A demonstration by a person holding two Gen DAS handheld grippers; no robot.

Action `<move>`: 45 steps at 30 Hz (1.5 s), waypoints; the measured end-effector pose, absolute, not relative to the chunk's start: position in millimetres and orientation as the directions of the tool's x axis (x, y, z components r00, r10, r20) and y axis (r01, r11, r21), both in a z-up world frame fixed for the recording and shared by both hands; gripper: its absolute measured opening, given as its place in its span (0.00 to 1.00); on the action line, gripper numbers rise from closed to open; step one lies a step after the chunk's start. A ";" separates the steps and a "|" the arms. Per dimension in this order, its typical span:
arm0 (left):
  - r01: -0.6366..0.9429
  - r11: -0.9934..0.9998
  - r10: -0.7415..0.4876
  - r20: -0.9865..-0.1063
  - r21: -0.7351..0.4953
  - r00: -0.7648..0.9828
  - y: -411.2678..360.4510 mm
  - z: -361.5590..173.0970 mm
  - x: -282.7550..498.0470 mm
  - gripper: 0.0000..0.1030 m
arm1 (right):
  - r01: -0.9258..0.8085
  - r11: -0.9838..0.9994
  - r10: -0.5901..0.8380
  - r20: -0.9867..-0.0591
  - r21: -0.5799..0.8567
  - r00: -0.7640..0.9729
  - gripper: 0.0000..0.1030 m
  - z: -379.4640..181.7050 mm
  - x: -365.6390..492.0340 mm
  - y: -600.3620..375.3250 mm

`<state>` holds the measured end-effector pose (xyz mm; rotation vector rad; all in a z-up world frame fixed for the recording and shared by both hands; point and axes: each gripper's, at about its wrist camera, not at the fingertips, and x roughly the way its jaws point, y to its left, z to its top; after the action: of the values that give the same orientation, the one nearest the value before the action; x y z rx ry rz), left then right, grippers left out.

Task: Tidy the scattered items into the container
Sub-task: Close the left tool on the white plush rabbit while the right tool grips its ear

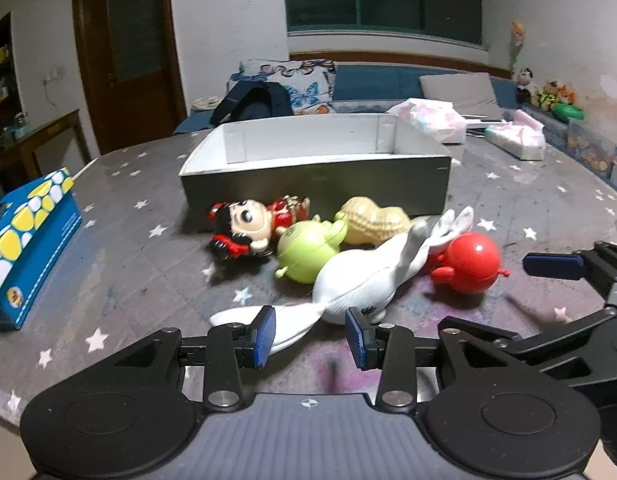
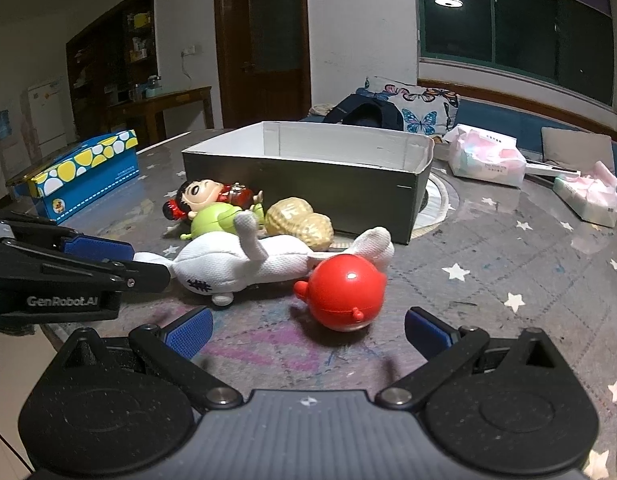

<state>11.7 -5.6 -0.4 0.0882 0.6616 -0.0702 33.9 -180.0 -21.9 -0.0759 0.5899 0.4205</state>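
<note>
Both tools, left (image 1: pixel 310 334) and right (image 2: pixel 308 330), were held spread, nothing gripped; the box (image 1: pixel 314 174) appeared empty, with five toys left on the table (image 1: pixel 128 272).

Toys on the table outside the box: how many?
5, clustered before the box: doll, green toy, peanut, white plush, red ball toy. The box interior is partly hidden.

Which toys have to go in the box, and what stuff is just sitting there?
For the job: white plush toy, red round toy, green round toy, peanut toy, doll in red, grey box.

Just lying about: blue spotted tissue box, tissue packs, butterfly pillow.
</note>
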 end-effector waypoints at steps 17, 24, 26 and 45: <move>0.214 0.974 -0.126 -0.623 0.069 0.772 2.9 -3.7 26.3 0.40 | -0.427 0.902 0.393 -0.529 0.062 0.752 0.87 -11.7 48.7 -184.1; 0.252 0.965 -0.151 -0.628 0.074 0.764 9.9 -8.1 27.8 0.41 | -0.487 0.870 0.454 -0.501 0.072 0.737 0.73 0.6 49.6 -170.0; 0.267 0.960 -0.160 -0.627 0.080 0.763 10.4 -8.9 28.1 0.41 | -0.510 0.858 0.471 -0.500 0.066 0.727 0.67 2.2 50.8 -163.4; 0.323 0.946 -0.251 -0.655 -0.012 0.712 27.1 -18.8 46.8 0.14 | -0.520 0.846 0.494 -0.539 0.117 0.682 0.08 -0.1 77.1 -149.9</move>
<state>46.8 27.1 -18.8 0.1062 0.7101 -0.3189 77.1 -149.9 -0.1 -0.0473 0.5903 0.5691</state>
